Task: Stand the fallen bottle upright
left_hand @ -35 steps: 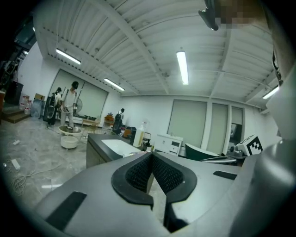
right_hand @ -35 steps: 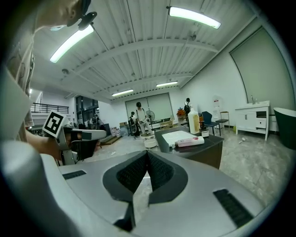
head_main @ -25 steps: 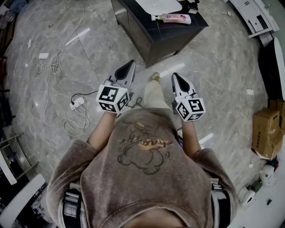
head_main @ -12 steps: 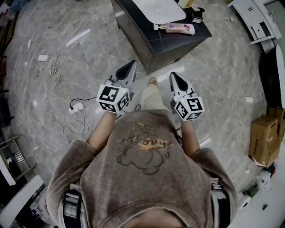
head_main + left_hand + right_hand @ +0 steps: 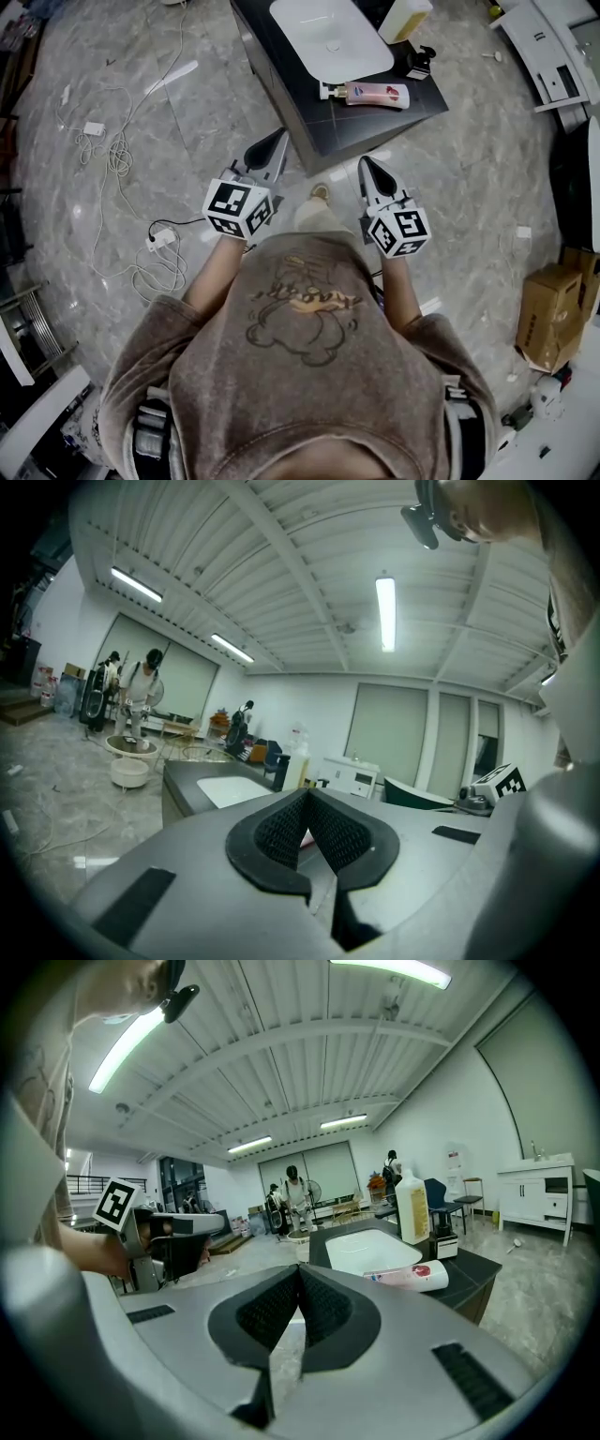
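Note:
A pink and white bottle (image 5: 370,94) lies on its side on the dark table (image 5: 328,122), next to a white tray (image 5: 328,37); the right gripper view shows the bottle (image 5: 412,1277) ahead to the right. My left gripper (image 5: 277,137) is shut and empty, held over the floor just short of the table's near edge. My right gripper (image 5: 365,161) is shut too, empty, at the table's near corner, well short of the bottle. In the gripper views the left gripper (image 5: 306,793) and right gripper (image 5: 298,1268) both show jaws pressed tip to tip.
A tall yellowish bottle (image 5: 405,19) and a small black object (image 5: 418,64) stand behind the fallen bottle. White cables (image 5: 117,141) and a power strip (image 5: 161,234) lie on the marble floor at left. Cardboard boxes (image 5: 548,314) sit at right. People (image 5: 291,1199) stand far off.
The person has walked toward the table: table, tray and bottle have slid down the head view, closer to both grippers. Both grippers stay shut and level.

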